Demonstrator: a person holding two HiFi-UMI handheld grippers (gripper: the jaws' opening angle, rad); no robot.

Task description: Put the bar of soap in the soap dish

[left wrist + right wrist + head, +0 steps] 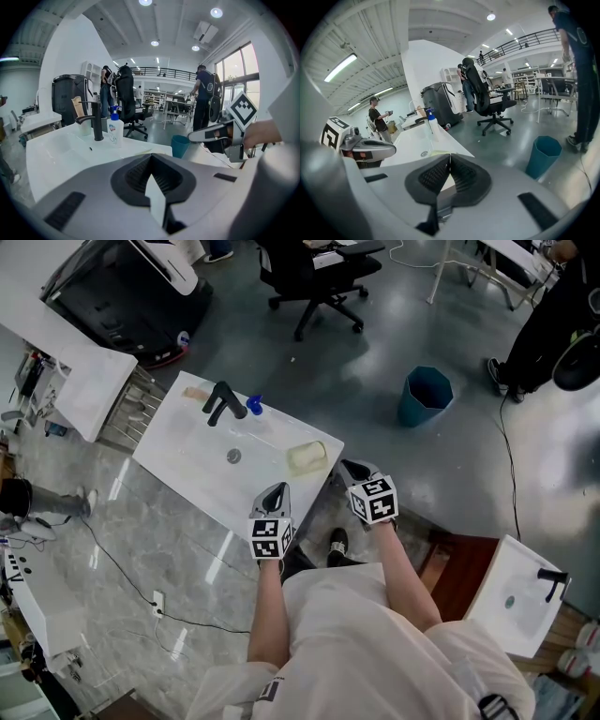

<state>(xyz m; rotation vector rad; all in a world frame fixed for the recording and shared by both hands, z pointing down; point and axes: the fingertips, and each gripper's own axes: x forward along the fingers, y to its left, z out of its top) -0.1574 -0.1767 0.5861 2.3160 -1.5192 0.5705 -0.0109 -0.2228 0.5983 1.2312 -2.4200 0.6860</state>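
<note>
Left gripper (277,491): jaws pressed together with nothing between them, at the near edge of the white sink counter (187,442).
Right gripper (352,469): jaws together and empty, just off the counter's near right corner.
Bar of soap (307,457): pale yellow, lying on that corner between the two grippers. Neither gripper touches it.
Faucet (223,401): black, on the far side of the counter, well apart from both grippers.

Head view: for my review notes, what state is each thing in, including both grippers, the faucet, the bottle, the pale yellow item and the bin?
Left gripper: shut, empty, at the counter's near edge.
Right gripper: shut, empty, beside the counter's corner.
Faucet: no water visible.
Pump bottle: upright beside the faucet.
Pale yellow item: lying on the counter, untouched; soap or dish unclear.
Bin: upright, open-topped.
</note>
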